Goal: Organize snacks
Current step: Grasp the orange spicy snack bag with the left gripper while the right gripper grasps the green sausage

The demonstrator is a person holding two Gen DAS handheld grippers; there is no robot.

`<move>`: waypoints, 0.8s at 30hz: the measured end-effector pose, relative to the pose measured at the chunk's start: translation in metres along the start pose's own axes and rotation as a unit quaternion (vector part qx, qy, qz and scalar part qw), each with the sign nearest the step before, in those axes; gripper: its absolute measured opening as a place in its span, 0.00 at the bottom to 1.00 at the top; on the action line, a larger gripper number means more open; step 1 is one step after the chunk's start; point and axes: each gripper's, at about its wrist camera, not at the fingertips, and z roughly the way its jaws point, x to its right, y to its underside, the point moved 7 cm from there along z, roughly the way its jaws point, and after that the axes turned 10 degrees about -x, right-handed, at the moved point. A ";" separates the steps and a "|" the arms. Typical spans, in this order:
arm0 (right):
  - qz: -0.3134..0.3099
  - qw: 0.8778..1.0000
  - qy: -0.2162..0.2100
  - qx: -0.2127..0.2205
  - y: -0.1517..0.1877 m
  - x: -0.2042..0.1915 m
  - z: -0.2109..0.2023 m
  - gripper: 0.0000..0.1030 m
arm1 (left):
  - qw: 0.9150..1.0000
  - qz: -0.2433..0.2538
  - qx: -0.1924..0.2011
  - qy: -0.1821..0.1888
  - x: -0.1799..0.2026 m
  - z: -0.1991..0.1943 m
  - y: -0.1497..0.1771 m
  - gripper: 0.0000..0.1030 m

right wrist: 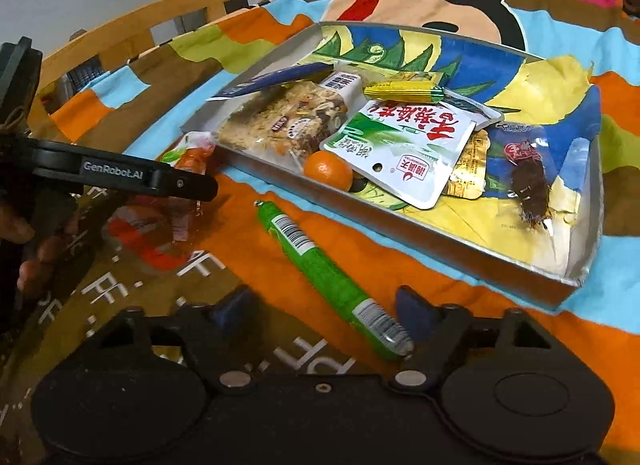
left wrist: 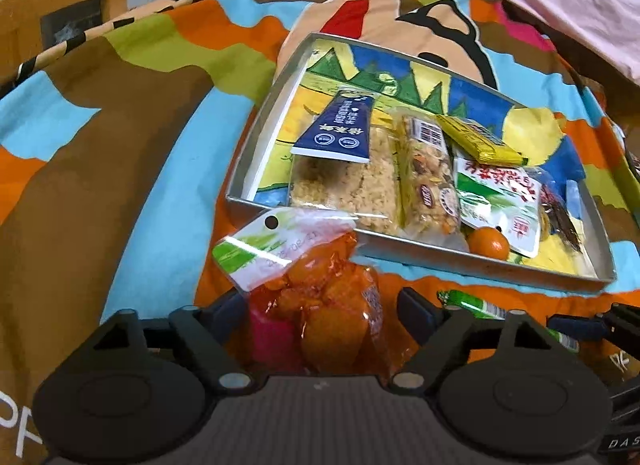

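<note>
The shallow box [left wrist: 260, 133] lies on the colourful bedcover [left wrist: 120, 145] and already holds most snacks, so it is the collecting place. Just beside its near wall, the left claw [left wrist: 320, 305] has its fingers apart around the orange snack bag [left wrist: 320, 305], without a clear press on it. The right claw [right wrist: 324, 313] is also apart, with the green sausage stick [right wrist: 320, 265] between its fingers, probably for lifting it into the box.
</note>
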 end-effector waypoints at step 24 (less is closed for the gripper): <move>0.006 0.998 0.055 0.022 0.008 -0.004 -0.007 0.32 | 0.999 -0.007 0.006 -0.035 0.007 0.008 0.000 0.77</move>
